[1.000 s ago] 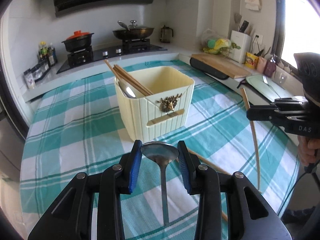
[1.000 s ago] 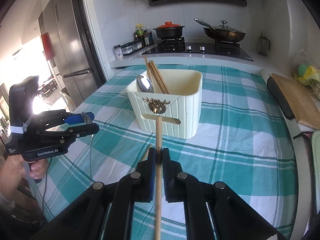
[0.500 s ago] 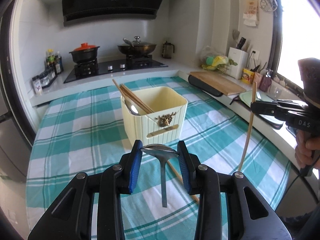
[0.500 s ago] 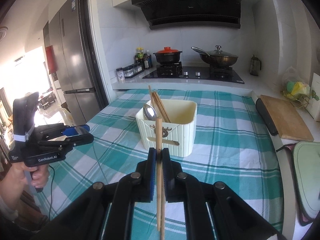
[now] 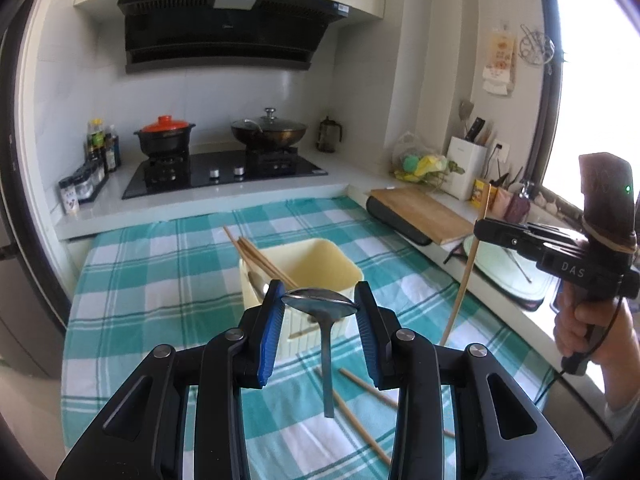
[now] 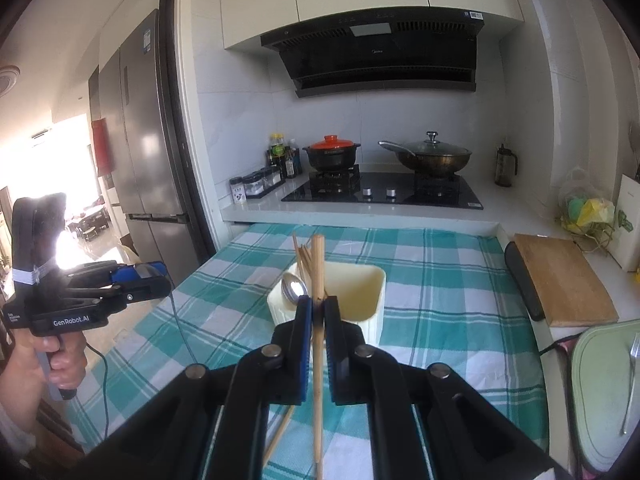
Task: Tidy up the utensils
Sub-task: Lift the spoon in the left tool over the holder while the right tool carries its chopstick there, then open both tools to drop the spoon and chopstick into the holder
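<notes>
Both tongs are rising clear of the table (image 5: 160, 280) — left tongs (image 5: 320, 308) gripping the spoon (image 5: 320, 304), right tongs (image 6: 318, 316) clamping a chopstick (image 6: 318, 264) — heading for the holder (image 6: 360, 292)

Red-lidded pot (image 5: 165, 136) and lidded wok (image 5: 269, 130) on stove (image 5: 224, 168)

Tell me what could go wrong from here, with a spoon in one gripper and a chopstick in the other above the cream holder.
1. The spoon is pinched only across its bowl by the left gripper, handle dangling; it might pivot or slip.
2. The chopstick in the right gripper could knock the chopsticks already leaning in the holder.
</notes>
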